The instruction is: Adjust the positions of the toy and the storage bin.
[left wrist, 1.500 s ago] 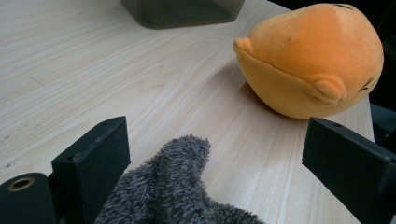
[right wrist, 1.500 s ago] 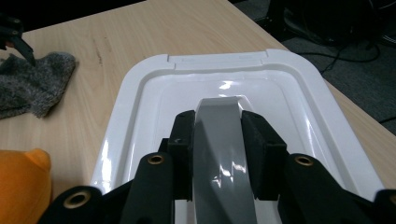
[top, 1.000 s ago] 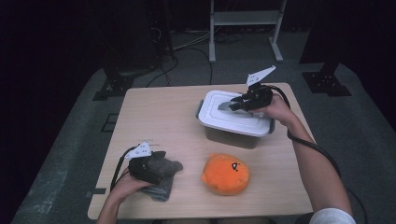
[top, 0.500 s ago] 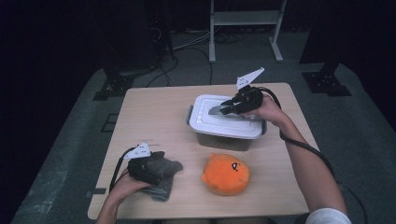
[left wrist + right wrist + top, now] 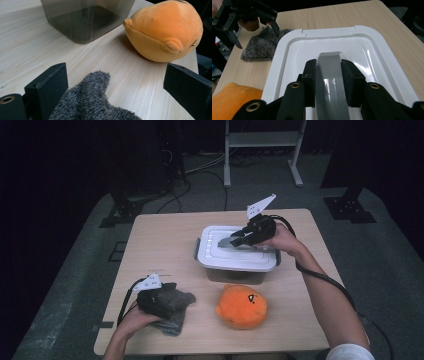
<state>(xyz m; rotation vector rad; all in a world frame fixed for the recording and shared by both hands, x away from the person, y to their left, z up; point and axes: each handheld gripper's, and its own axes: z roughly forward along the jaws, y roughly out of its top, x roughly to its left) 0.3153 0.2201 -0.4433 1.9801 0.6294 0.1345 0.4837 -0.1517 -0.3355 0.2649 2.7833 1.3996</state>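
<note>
In the high view my right gripper (image 5: 234, 240) is shut on the grey handle (image 5: 329, 75) of a white lid (image 5: 240, 257), which it holds just above a dark translucent container (image 5: 235, 275). The lid sits a little to the left of the container. The right gripper view has both jaws pressing the handle's sides over the lid (image 5: 367, 50). My left gripper (image 5: 167, 301) rests at the table's front left, open, over a grey fuzzy cloth (image 5: 176, 316). Its jaws stand wide apart around the cloth's tip (image 5: 95, 95). An orange plush toy (image 5: 242, 306) lies in front of the container.
The wooden table (image 5: 165, 240) has bare room at its back left. In the left gripper view the plush toy (image 5: 165, 32) and the container (image 5: 87, 20) lie just ahead. Cables, stand feet and a white shelf frame (image 5: 262, 142) stand on the floor behind.
My right gripper has carried the lid to the left and slightly nearer, off its centred seat on the container. The left gripper, cloth and plush toy have stayed put.
</note>
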